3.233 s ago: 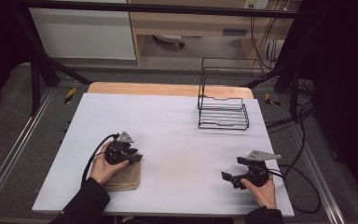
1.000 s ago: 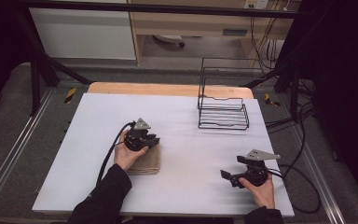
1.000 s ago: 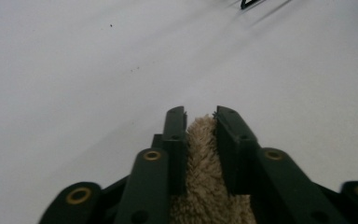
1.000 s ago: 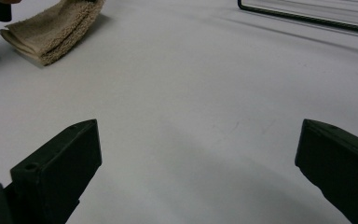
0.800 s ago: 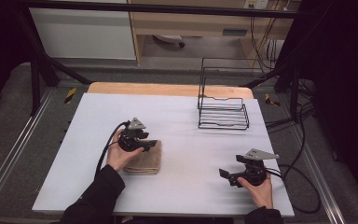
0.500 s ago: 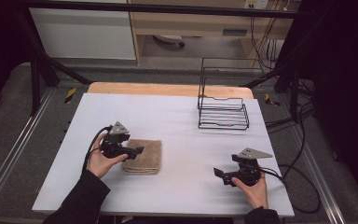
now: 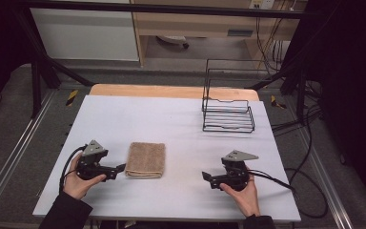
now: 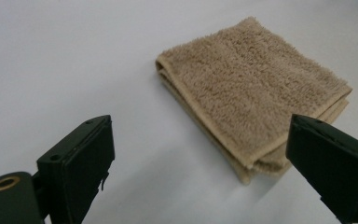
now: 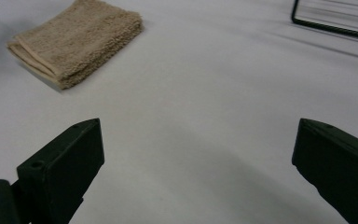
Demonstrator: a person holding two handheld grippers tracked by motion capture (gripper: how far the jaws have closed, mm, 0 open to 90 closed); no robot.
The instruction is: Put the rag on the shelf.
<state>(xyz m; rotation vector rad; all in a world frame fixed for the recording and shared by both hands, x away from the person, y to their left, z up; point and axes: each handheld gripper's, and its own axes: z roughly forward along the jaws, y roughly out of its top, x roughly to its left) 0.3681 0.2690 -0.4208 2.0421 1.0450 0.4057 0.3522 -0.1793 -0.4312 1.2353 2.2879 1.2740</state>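
a folded tan towel (image 7: 145, 160) is lying flat on the white table (image 7: 171, 124), left of centre near the front edge, and nothing is touching it. the left gripper (image 7: 118, 168) is being held low just beside the towel's left edge, its jaws having just been opening; they are standing wide apart, with only bare tabletop between them and the towel (image 8: 256, 100) lying just ahead. the right gripper (image 7: 206, 177) is being held well apart from the towel, over the front right of the table, pointing left, its jaws also spread wide over bare surface. a black wire rack (image 7: 228, 107) is standing at the far right; what looks like its lower bar (image 9: 333, 25) is barely being caught in the right gripper view.
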